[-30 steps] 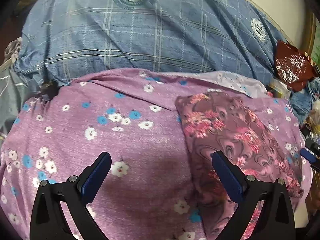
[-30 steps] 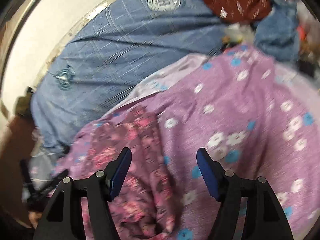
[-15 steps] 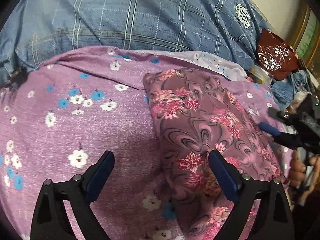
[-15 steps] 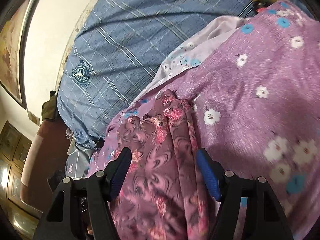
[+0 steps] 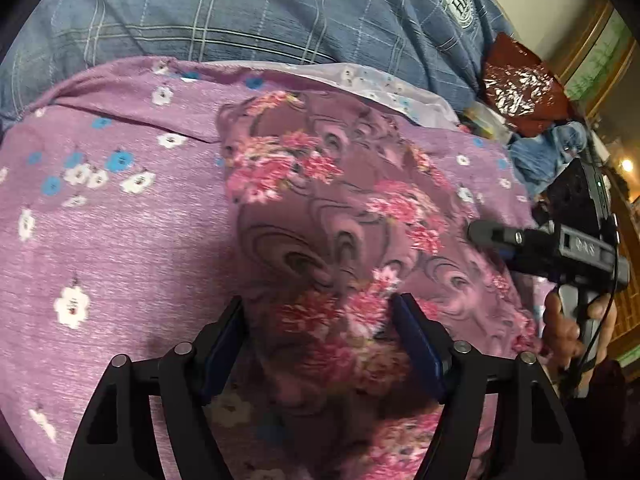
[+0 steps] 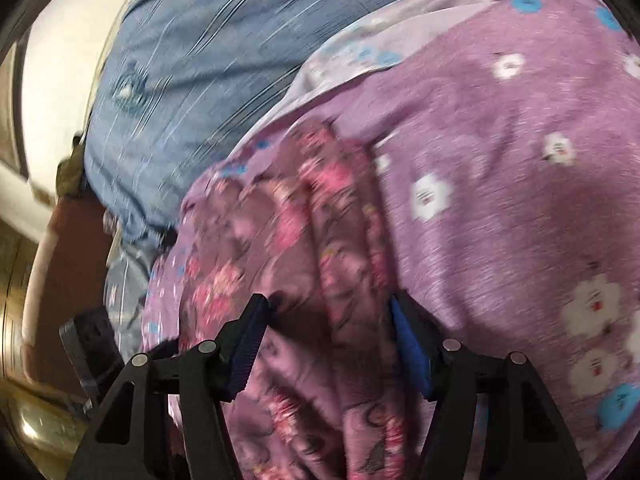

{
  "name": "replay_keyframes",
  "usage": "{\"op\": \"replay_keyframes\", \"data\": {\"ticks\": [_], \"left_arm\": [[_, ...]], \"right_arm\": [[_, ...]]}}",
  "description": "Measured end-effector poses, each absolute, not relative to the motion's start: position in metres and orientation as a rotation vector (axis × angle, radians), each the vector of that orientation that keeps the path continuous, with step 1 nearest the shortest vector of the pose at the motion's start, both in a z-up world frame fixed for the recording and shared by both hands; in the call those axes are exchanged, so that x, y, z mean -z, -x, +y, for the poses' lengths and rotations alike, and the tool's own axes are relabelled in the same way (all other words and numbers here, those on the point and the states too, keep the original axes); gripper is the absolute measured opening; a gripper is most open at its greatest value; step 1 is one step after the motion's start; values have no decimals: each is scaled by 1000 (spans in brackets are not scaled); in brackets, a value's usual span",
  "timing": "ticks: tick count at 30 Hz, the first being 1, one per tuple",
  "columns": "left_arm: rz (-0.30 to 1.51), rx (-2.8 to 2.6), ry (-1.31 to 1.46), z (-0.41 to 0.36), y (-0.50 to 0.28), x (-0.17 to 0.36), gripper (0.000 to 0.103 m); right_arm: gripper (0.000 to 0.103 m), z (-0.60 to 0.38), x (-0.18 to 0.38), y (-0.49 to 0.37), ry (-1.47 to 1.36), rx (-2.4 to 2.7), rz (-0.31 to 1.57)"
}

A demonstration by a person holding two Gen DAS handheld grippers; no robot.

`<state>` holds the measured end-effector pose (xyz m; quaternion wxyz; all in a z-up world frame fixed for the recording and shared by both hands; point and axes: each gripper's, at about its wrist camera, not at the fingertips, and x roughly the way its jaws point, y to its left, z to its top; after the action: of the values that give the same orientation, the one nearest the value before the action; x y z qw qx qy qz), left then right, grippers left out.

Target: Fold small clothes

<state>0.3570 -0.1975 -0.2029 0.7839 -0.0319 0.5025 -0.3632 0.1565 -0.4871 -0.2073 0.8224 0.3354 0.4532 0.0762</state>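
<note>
Straddling the near end of the rose-print garment (image 5: 320,232), the left gripper (image 5: 320,344) stood with jaws apart, cloth bunched between them but unclamped. The right gripper (image 6: 326,344), likewise parted, bracketed a ridge at its lower-right edge. Both were equally close. The garment's long axis ran from bottom center toward upper center, across the purple floral sheet (image 5: 100,240), pointing at the blue plaid bedding (image 5: 240,8).

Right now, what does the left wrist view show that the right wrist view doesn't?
Only the left wrist view shows the right gripper from the side, reaching in over the floral garment, plus a dark red packet. Only the right wrist view shows the white wall and the garment's bunched folds. Both show the purple flowered sheet and blue checked bedding.
</note>
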Motion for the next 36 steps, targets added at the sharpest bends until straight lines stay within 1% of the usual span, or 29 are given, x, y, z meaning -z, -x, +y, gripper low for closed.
{"op": "replay_keyframes", "data": {"ticks": [1,2,3,4,5,6,7,8,12,15,17,20,22,23,25,26,27,28,29,30,31,33,34,36], "left_arm": [[1083,788,73,-197,-357,202,64],[1071,791,77,-198,-356,201,58],[1060,794,81,-197,-356,200,48],[1050,790,82,-196,-356,198,43],[1040,787,83,-195,-356,197,37],[1028,791,86,-195,-355,195,29],[1013,794,91,-194,-353,193,25],[1004,800,95,-193,-353,191,21],[962,825,118,-187,-349,178,18],[910,854,175,-176,-348,160,17],[865,849,193,-167,-347,146,17],[741,799,178,-143,-347,121,17],[704,741,169,-124,-351,116,18],[704,715,168,-117,-354,117,18],[741,599,143,-101,-367,128,20],[799,505,102,-94,-379,143,27],[847,437,71,-89,-385,155,38],[913,322,29,-81,-396,176,43],[953,258,9,-76,-402,189,47],[1001,218,15,-66,-409,202,48],[1018,222,54,-56,-410,206,49],[993,223,100,-42,-406,198,48],[946,222,92,-38,-399,188,48],[875,220,77,-35,-385,175,52]], "right_arm": [[64,-480,205,-156,-704,-193,970],[64,-473,202,-155,-668,-183,971],[60,-464,199,-154,-613,-160,972],[49,-457,196,-154,-568,-139,974],[44,-452,194,-153,-536,-123,976],[32,-448,192,-152,-506,-108,976],[27,-442,186,-151,-463,-94,966],[25,-437,182,-150,-438,-82,954],[18,-424,161,-140,-372,-25,897],[11,-413,136,-133,-347,-29,811],[10,-404,117,-132,-330,-33,745],[10,-390,98,-138,-338,-66,649],[10,-380,93,-151,-363,-90,612],[10,-375,96,-162,-394,-113,603],[10,-368,113,-183,-451,-131,642],[11,-364,126,-195,-480,-139,667],[17,-358,147,-212,-495,-125,725],[20,-353,162,-223,-486,-102,786],[24,-349,186,-240,-458,-37,907],[28,-348,196,-246,-432,30,945],[33,-350,195,-246,-435,34,939],[34,-356,176,-237,-469,26,878],[40,-357,168,-231,-462,37,840],[48,-355,147,-211,-394,86,726]]}}
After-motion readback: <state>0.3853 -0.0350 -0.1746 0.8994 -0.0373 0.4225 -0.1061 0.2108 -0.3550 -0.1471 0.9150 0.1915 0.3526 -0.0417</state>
